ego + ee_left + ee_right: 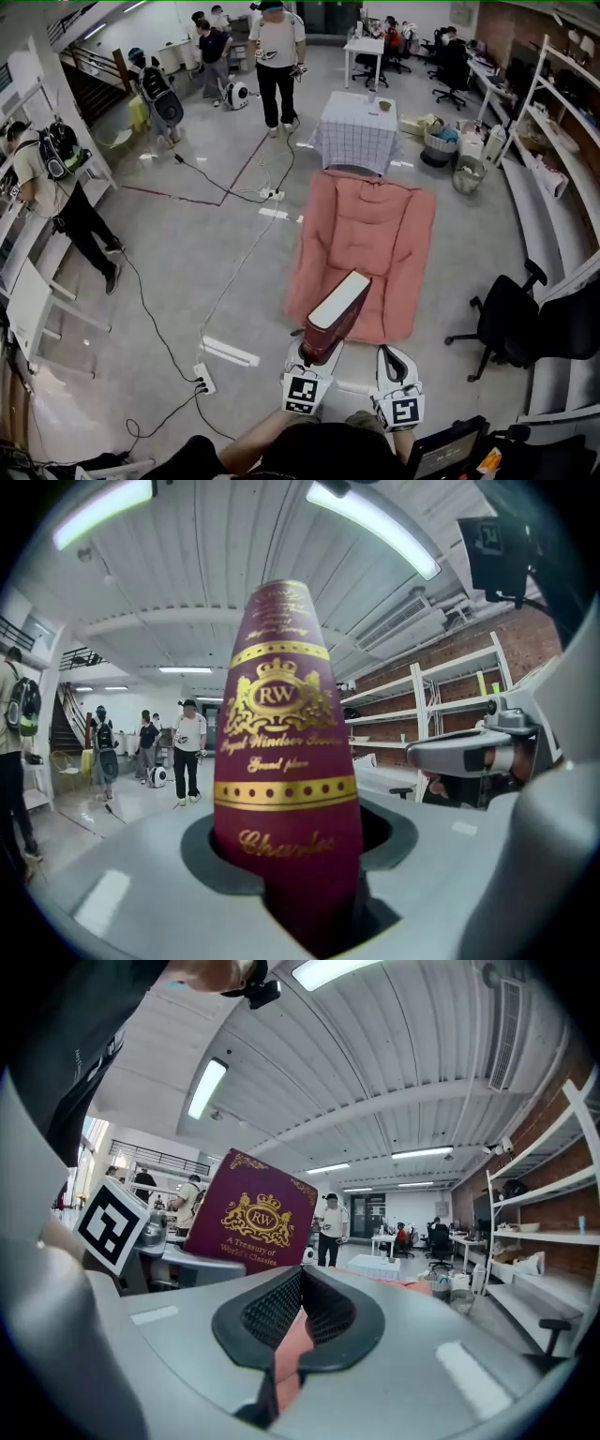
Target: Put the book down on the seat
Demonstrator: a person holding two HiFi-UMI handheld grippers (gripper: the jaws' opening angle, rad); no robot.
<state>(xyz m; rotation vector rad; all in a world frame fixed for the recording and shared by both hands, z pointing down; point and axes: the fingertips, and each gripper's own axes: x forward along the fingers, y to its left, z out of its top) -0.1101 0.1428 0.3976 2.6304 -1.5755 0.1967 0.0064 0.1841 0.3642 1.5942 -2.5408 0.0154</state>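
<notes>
Grey floor (187,225) is crossed by black cables (151,316). White shelving (555,112) is set along the brick wall (502,28) at right. A black office chair (511,323) is parked nearby. White ceiling is lit by tube lights (375,527).

The left gripper (312,356) and right gripper (389,358) are showing white shells. Each is carrying a black-and-white marker cube (303,394). The person is wearing a dark top (89,1054).

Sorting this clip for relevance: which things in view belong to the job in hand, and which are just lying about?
Job: maroon book, held by the left gripper; pink seat.
Lying about: checked-cloth table; black office chair; floor power strip.
</notes>
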